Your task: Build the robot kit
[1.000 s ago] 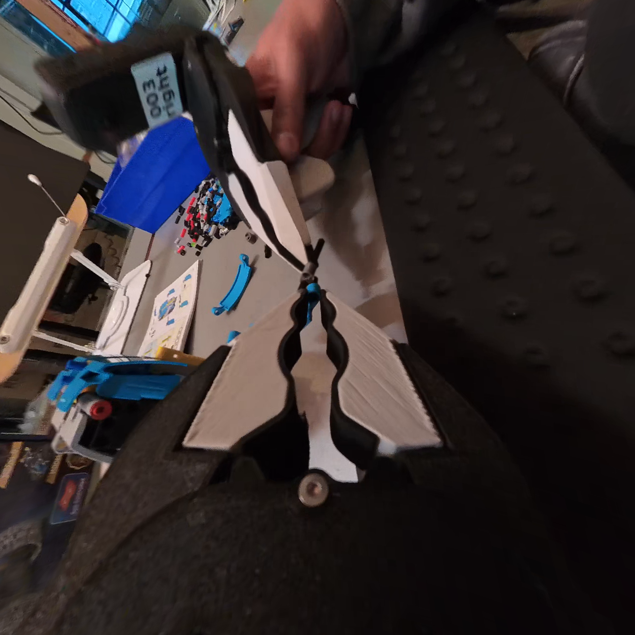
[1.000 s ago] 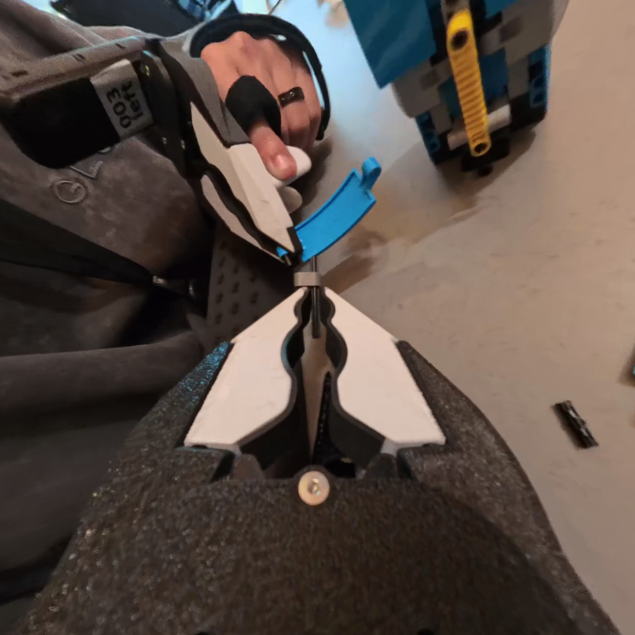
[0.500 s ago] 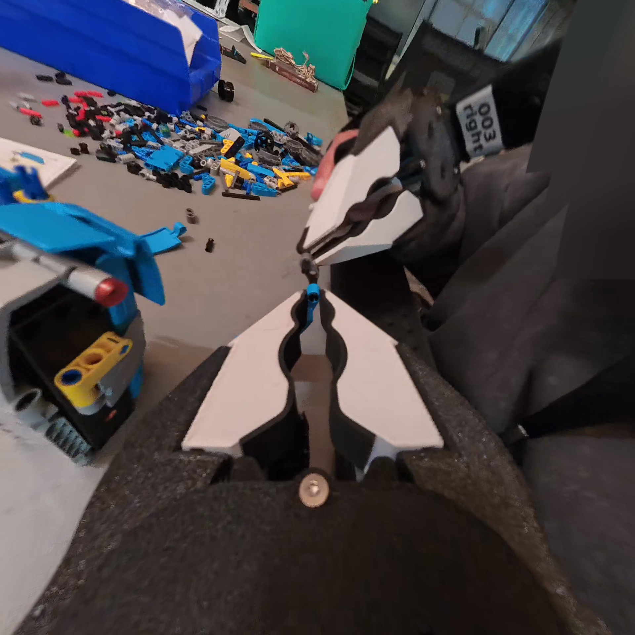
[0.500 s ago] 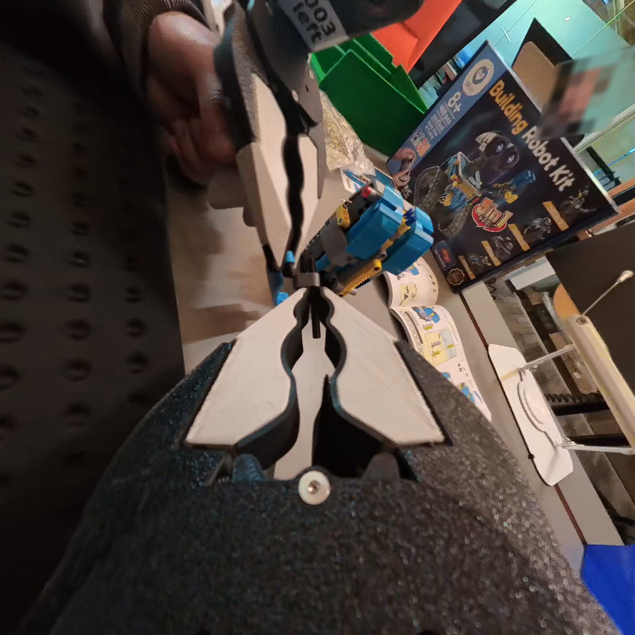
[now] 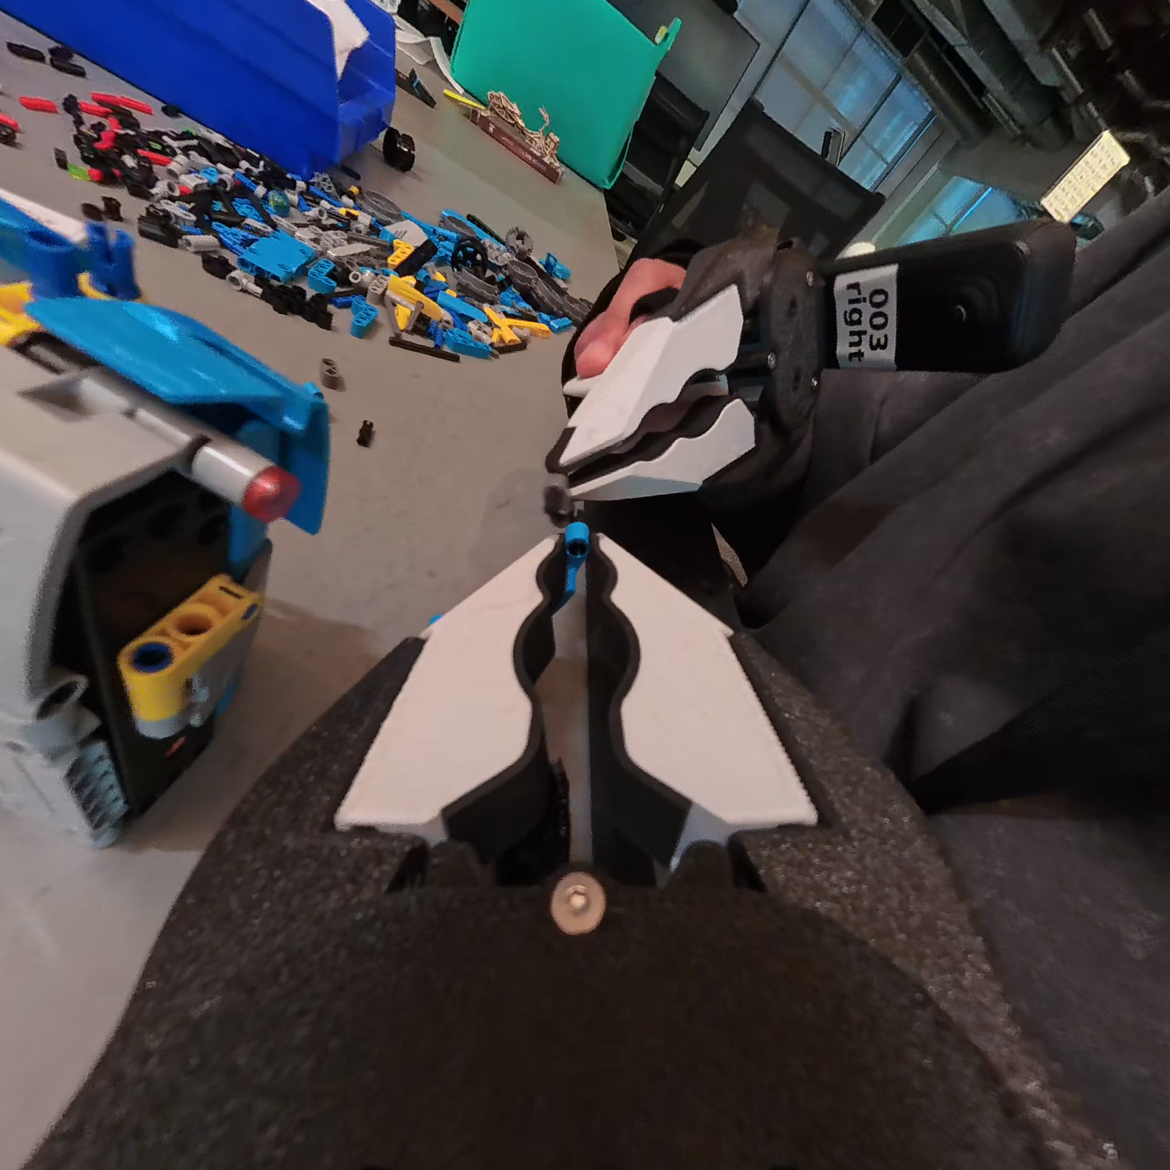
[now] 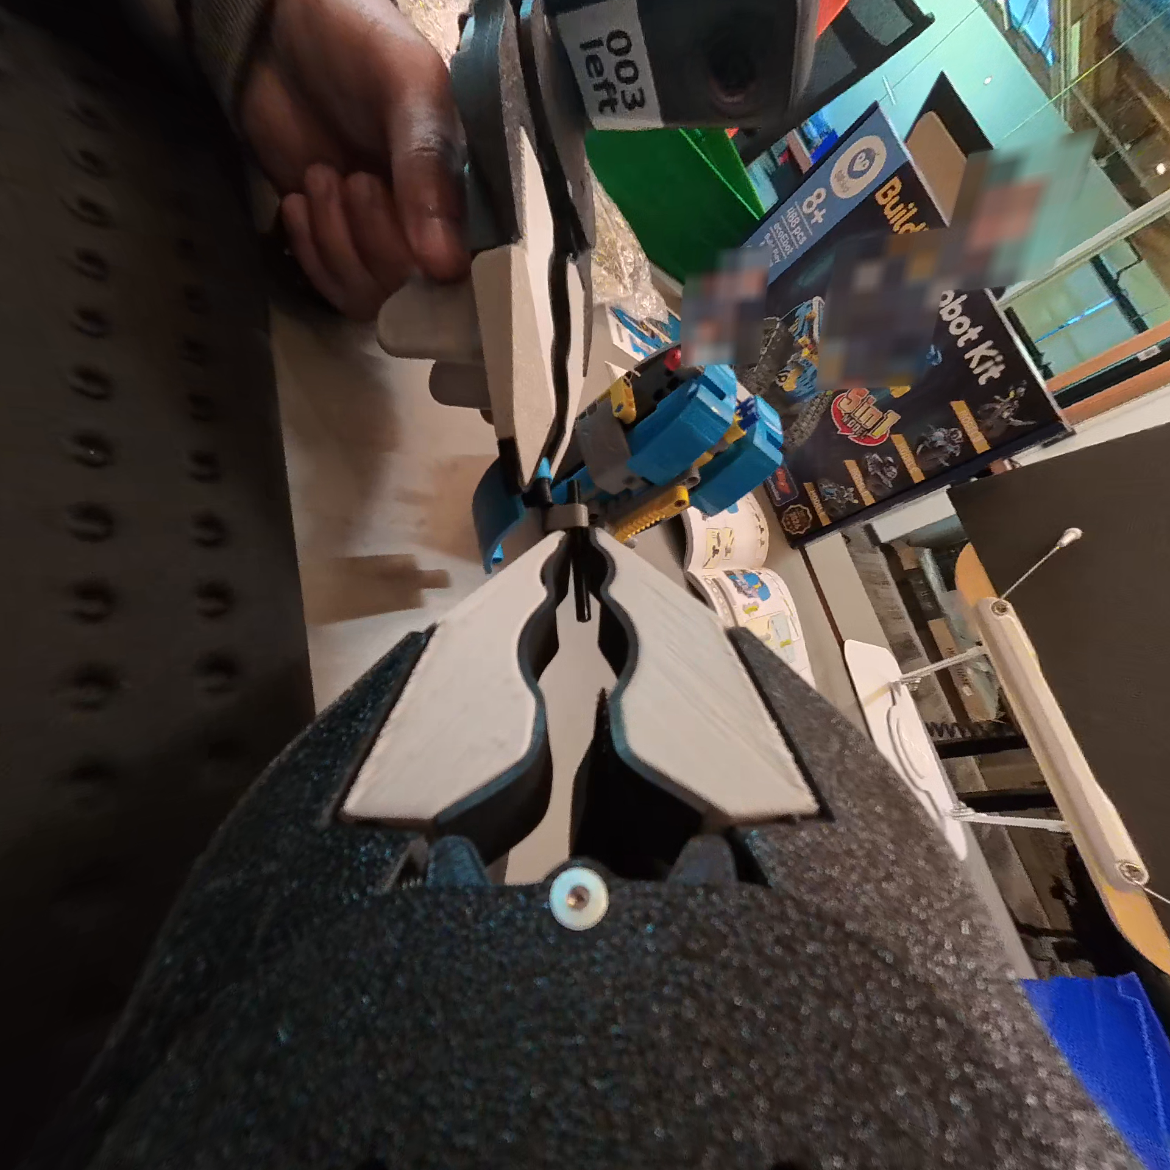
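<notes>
My left gripper (image 5: 573, 543) is shut on a blue curved piece (image 5: 572, 566), seen edge-on between its fingertips. In the right wrist view the piece (image 6: 494, 525) curves down to the left from the left gripper (image 6: 530, 478). My right gripper (image 6: 577, 539) is shut on a thin black axle (image 6: 580, 585) with a grey bush (image 6: 565, 516) at its tip. The two grippers meet tip to tip above the table edge, close to a person's dark clothing. The bush (image 5: 557, 500) sits right by the blue piece's end; the right gripper (image 5: 562, 478) comes in from the right.
A blue, grey and yellow brick model (image 5: 145, 506) stands left on the grey table (image 5: 411, 506). Behind lie a pile of loose pieces (image 5: 380, 266), a blue bin (image 5: 240, 69) and a green bin (image 5: 557, 88). A kit box (image 6: 918, 430), booklet (image 6: 741, 589) and white stand (image 6: 905, 728) show. The grippers are tip to tip, or close to it.
Both grippers have turned together while staying tip to tip, each still shut on its piece. The left view swung from the dark clothing toward the table and the parts pile.
</notes>
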`<state>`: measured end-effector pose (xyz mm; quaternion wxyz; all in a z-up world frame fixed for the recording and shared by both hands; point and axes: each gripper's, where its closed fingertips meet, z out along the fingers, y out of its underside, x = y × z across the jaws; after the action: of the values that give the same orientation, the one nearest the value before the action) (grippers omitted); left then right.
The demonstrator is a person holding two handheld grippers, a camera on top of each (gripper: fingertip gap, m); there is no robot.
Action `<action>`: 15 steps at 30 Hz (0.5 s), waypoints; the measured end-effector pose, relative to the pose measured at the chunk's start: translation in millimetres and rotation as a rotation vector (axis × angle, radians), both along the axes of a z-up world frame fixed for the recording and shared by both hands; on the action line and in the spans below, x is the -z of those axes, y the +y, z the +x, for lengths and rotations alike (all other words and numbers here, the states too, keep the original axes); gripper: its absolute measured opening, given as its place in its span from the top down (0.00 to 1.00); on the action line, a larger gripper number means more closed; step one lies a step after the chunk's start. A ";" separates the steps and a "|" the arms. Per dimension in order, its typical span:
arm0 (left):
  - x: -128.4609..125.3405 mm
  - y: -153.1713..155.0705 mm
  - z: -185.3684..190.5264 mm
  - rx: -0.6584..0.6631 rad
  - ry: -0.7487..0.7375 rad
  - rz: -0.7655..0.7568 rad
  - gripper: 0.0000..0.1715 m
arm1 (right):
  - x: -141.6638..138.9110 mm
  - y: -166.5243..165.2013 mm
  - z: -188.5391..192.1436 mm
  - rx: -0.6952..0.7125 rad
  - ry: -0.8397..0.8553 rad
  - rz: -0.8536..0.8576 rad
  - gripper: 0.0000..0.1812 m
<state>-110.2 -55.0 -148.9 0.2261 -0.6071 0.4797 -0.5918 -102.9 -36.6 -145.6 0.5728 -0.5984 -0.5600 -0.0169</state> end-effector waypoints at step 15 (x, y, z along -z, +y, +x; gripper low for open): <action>6.0 1.8 -0.5 0.008 0.027 -0.044 0.97 | 3.4 -2.0 -2.2 0.005 0.019 -0.061 0.98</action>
<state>-110.7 -53.2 -154.9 0.2039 -0.6180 0.4717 -0.5950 -105.1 -38.6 -149.0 0.5597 -0.6169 -0.5533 0.0047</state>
